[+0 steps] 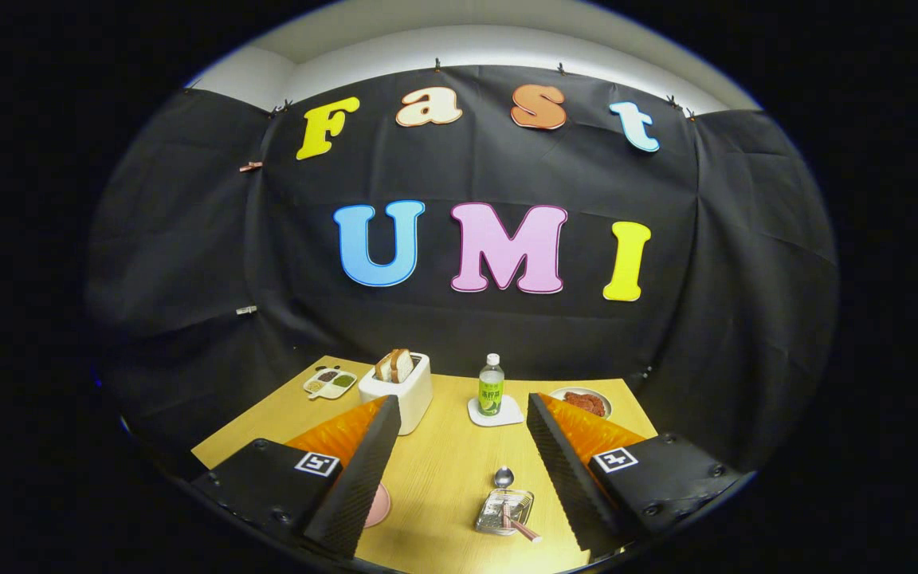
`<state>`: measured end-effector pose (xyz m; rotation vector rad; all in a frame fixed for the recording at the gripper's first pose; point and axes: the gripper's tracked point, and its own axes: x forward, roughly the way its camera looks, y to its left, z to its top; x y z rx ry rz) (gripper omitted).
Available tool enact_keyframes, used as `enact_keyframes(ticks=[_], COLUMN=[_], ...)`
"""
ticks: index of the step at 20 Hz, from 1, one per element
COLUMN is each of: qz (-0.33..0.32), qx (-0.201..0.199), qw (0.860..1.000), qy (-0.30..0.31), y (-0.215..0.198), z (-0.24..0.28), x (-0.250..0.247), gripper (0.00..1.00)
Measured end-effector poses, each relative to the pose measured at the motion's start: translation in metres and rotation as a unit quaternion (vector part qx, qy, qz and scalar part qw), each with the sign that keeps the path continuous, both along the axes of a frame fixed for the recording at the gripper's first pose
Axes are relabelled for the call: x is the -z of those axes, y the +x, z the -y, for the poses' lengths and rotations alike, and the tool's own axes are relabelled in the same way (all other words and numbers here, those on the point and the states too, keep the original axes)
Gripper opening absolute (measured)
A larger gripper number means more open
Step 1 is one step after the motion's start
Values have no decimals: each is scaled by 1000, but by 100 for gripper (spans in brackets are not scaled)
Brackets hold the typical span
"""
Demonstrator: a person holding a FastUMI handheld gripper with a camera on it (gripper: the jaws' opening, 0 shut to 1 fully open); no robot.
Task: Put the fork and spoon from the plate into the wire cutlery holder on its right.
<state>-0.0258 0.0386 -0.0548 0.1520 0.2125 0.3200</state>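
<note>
My gripper (463,402) is open and held high above the wooden table (443,470), with nothing between its fingers. Down between the fingers stands the wire cutlery holder (504,510). A spoon (503,477) lies in it, its bowl poking out past the far end, and a pinkish handle (524,530) sticks out at the near end. I cannot make out a fork as a separate piece. Left of the holder, the pink plate (379,506) shows as a sliver behind my left finger (363,470), which hides the rest of it.
At the back of the table stand a white toaster (403,395) with bread slices, a green-labelled bottle (491,385) on a white coaster, a small plate of red food (584,401) and a divided condiment dish (330,383). Black cloth walls close off the far side.
</note>
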Motion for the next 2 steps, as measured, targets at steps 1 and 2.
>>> enact_keyframes(ticks=[1,2], qz=[-1,-1], qx=[0,0], qw=[1000,1000], qy=[0,2], y=[0,-1], z=[0,1], x=[-1,-1], gripper=[99,99])
